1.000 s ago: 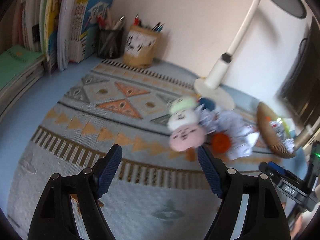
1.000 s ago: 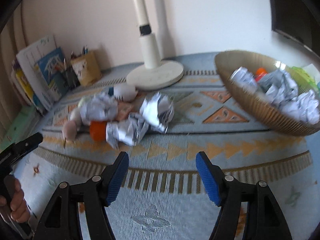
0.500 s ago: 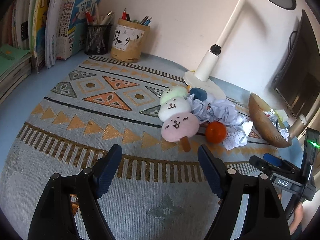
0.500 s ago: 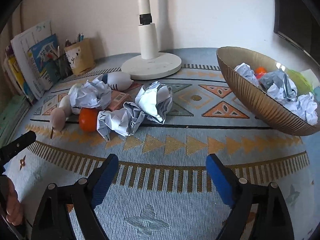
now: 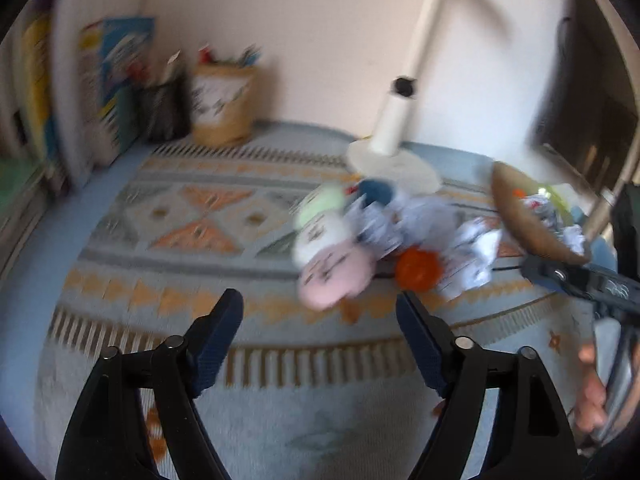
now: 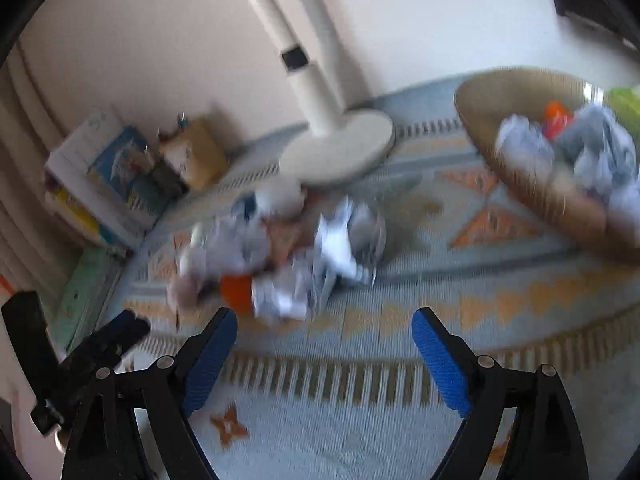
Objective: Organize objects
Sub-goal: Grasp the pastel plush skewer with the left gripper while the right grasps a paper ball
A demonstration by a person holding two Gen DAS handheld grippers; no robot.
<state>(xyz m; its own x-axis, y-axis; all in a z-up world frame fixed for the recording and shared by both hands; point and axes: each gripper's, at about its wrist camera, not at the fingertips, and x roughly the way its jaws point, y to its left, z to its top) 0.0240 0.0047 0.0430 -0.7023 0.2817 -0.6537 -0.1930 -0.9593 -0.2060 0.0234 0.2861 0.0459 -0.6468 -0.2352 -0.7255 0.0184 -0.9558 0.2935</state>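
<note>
Left wrist view, blurred. Left gripper [image 5: 319, 312]: jaws opening, nothing between them, above a bare stretch of patterned mat [image 5: 192, 216]. Plush skewer toy [image 5: 328, 256], stacked green, white and pink, lies on the mat just beyond the fingertips. Orange ball [image 5: 416, 270] sits just right of it, touching crumpled paper [image 5: 468, 252]. Lamp base [image 5: 394, 166] stands behind the pile. Woven bowl [image 5: 524, 220] sits at the mat's right edge, holding more paper. Books [image 5: 100, 92] and a pen holder [image 5: 222, 108] line the far left corner by the wall. Open mat spans the left half. The other gripper and a hand [image 5: 592, 396] enter at the right edge.

Right wrist view, blurred. Right gripper [image 6: 325, 322]: jaws wide apart and empty, over the mat's fringed border [image 6: 340, 376]. Paper pile [image 6: 320, 264] and orange ball [image 6: 236, 292] lie just ahead, left of centre. Woven bowl [image 6: 532, 184] stands well apart at upper right, filled with paper wads. Clear mat lies between pile and bowl. The tabletop's blue surface [image 6: 432, 96] shows behind the mat.
</note>
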